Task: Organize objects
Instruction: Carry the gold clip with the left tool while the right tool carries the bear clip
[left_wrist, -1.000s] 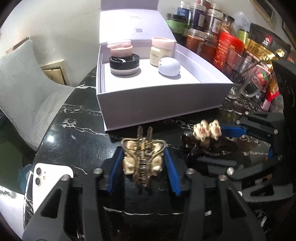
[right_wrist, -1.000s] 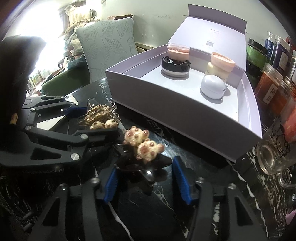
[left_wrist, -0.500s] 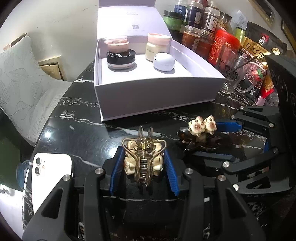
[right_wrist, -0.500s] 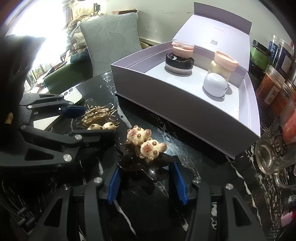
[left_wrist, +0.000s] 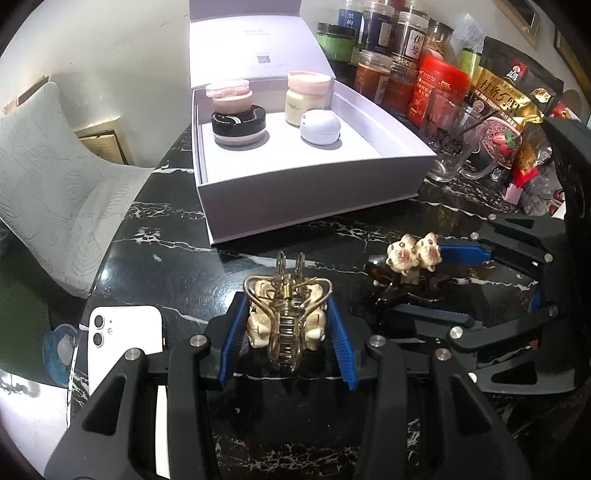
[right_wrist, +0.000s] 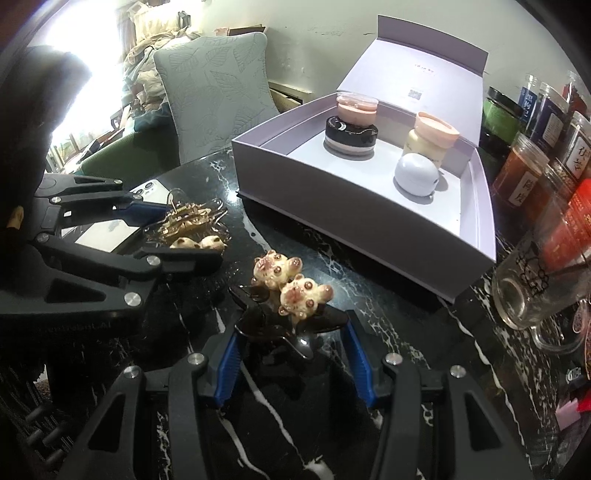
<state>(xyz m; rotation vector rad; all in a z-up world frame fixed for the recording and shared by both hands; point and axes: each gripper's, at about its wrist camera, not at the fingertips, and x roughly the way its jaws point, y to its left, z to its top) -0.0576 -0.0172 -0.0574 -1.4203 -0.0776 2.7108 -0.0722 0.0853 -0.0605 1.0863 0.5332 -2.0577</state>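
My left gripper (left_wrist: 286, 332) is shut on a gold hair claw clip (left_wrist: 286, 321) with cream figures, held above the black marble table (left_wrist: 155, 240). It also shows in the right wrist view (right_wrist: 184, 225). My right gripper (right_wrist: 291, 347) is shut on a dark hair claw clip with two bear figures (right_wrist: 291, 288), also seen in the left wrist view (left_wrist: 410, 258). An open lavender box (left_wrist: 310, 192) stands beyond both grippers. It holds a black jar (left_wrist: 239, 125), a pink-lidded jar (left_wrist: 229, 94), a cream jar (left_wrist: 308, 98) and a white rounded case (left_wrist: 320, 127).
A white phone (left_wrist: 123, 332) lies at the table's left edge. A glass mug (left_wrist: 450, 147), spice jars (left_wrist: 399, 44), a red tin (left_wrist: 439, 92) and snack bags (left_wrist: 506, 110) crowd the right of the box. A pale chair (left_wrist: 48, 177) stands beyond the table's left.
Both grippers have pulled back from the box and risen, each with its clip; the box now looks farther away and more of its inside shows.
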